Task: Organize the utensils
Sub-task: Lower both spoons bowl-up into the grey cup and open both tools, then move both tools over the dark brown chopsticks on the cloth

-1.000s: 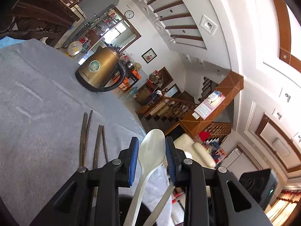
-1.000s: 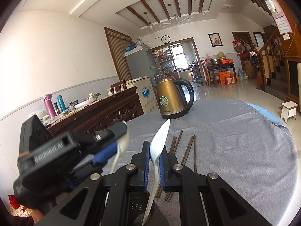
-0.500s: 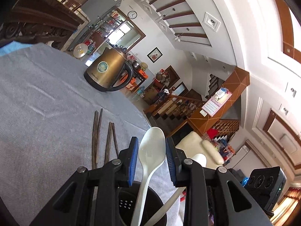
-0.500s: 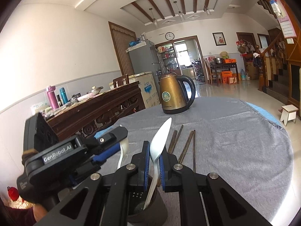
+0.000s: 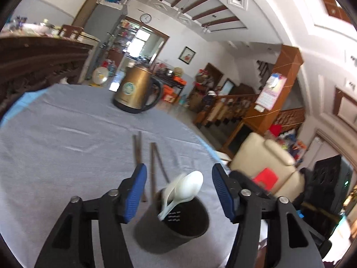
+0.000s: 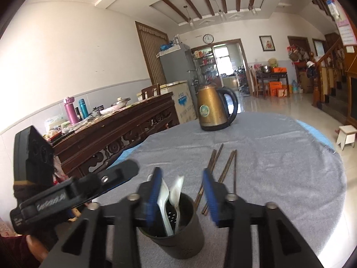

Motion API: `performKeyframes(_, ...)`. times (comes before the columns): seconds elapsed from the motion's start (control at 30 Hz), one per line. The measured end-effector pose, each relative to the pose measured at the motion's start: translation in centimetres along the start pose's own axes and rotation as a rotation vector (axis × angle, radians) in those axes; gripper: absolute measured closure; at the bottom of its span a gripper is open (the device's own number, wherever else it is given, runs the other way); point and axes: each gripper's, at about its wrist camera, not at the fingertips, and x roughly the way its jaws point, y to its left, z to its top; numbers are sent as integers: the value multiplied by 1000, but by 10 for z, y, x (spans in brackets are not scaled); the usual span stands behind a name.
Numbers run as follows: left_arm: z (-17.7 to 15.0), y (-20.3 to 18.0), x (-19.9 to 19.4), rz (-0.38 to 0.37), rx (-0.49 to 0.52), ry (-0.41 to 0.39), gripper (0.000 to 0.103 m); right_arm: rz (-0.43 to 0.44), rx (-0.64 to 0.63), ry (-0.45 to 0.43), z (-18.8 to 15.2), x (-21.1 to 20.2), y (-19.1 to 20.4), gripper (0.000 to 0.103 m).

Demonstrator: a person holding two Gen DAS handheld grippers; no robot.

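Observation:
A dark utensil cup [image 5: 174, 227] stands on the grey tablecloth near its front edge, also in the right wrist view [image 6: 178, 230]. Two white spoons [image 5: 187, 189] stand in it, handles down; they also show in the right wrist view [image 6: 170, 198]. My left gripper [image 5: 178, 192] is open, its jaws either side of the spoons, touching neither. My right gripper [image 6: 181, 194] is open above the cup. Dark wooden chopsticks [image 5: 154, 154] lie on the cloth beyond the cup, also in the right wrist view [image 6: 223, 167].
A brass-coloured electric kettle [image 5: 136, 93] stands at the far side of the round table [image 5: 55, 138]. A carved dark sideboard [image 6: 116, 136] is to the left. A cream armchair [image 5: 265, 163] sits beyond the table's right edge. The left gripper's body [image 6: 67, 196] is beside the right one.
Both grippers have opened and let go of their spoons, which now stand in the cup. Both grippers have pulled back and tilted down a little.

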Motion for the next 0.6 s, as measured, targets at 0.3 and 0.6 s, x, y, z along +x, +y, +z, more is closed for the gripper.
performKeyframes(0.3,12,-7,-15,428,191,172,23,-63,67,-14,14,-11,-18,56)
performKeyframes(0.6,23,12,-20,701,180,219,23,-118,11,31,22,-16,-4,40)
